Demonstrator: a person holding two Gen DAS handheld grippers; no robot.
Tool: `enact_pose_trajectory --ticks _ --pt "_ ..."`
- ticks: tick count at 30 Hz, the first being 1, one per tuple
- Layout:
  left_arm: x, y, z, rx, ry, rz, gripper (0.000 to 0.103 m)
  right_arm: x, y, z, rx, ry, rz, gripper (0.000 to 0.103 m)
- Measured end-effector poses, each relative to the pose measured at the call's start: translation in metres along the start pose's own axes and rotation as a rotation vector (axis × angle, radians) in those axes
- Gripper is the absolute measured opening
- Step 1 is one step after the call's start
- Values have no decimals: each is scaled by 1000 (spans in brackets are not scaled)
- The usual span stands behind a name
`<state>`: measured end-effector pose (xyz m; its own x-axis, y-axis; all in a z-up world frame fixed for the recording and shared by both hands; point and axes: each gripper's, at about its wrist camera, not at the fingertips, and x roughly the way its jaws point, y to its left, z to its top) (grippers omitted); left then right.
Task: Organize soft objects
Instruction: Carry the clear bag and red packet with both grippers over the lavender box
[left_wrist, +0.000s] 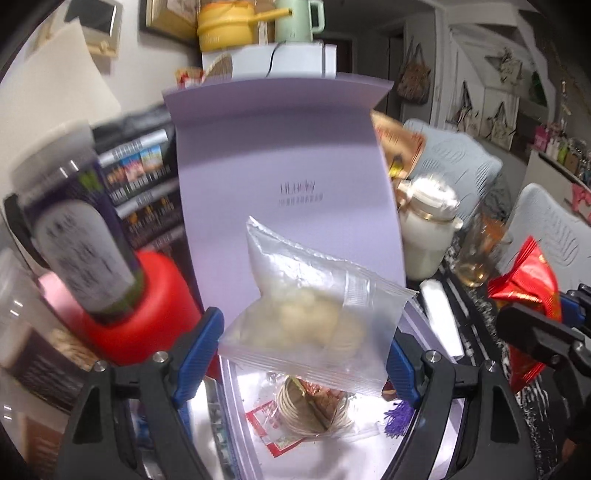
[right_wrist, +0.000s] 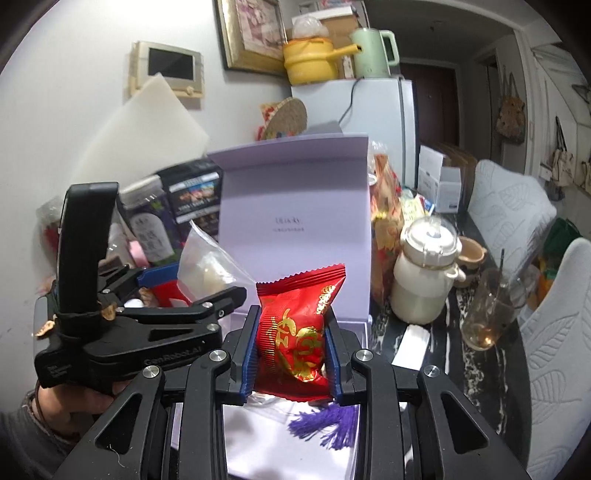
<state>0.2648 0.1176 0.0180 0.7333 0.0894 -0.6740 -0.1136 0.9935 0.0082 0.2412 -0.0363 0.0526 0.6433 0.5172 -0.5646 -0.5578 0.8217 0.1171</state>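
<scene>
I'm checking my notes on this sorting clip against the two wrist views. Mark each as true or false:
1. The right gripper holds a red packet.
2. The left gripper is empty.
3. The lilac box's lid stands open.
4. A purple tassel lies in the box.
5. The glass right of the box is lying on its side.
1. True: the right gripper is shut on the red packet.
2. False: the left gripper holds a clear bag of pale pieces.
3. True: the lilac box has its lid raised behind it.
4. True: the purple tassel lies inside.
5. False: the glass stands upright.
</scene>
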Motion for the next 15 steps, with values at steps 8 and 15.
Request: enact_pose_trajectory --ticks 8,15 --pt "42 -10 -13 14 119 43 81 31 -19 -10 28 50 -5 30" --pt "63 -18 -27 38 174 78 82 51 -28 -20 42 96 0 30"
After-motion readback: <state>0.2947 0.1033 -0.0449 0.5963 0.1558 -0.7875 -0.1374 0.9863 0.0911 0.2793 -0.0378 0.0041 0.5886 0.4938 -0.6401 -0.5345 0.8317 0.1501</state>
